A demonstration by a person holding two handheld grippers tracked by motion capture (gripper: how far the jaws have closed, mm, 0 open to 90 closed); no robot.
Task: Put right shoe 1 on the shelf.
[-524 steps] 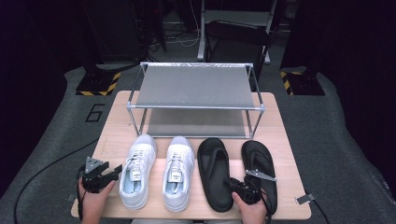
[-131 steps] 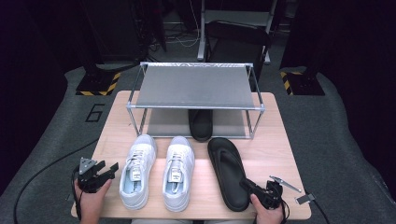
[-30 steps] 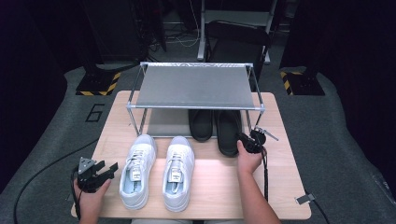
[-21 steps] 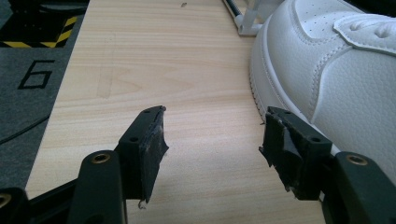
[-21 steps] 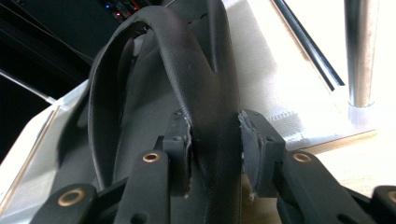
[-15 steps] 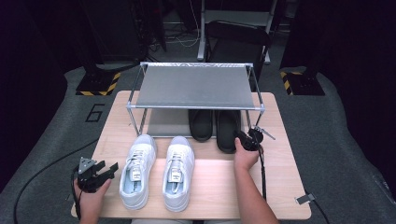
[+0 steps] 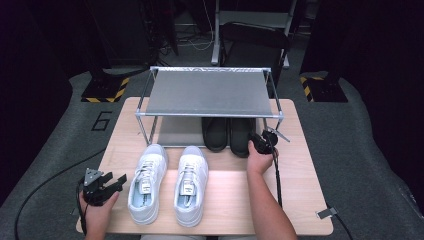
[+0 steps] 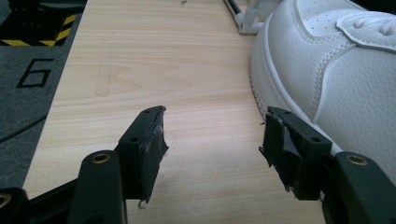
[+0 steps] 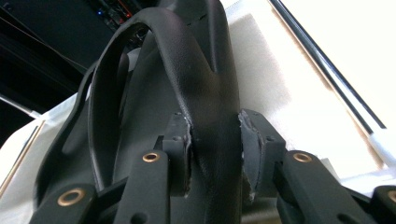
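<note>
Right flip-flop [image 7: 242, 135]: no longer lying at the table's near right edge; now sitting under the rack [image 7: 210, 92], just beside the left flip-flop [image 7: 215, 134].
Left flip-flop: having gone from beside the white sneakers [image 7: 170, 182] to the rack's lower shelf.
Right gripper [image 7: 256, 143]: having travelled from the near right corner up to the rack's front, now easing slightly leftward, jaws clamping the right flip-flop's heel.
Near right tabletop [image 7: 295, 200]: now lying bare of footwear.

Left hand-held gripper [image 8: 212, 140] agape, right hand-held gripper [image 9: 215, 154] clamped.
</note>
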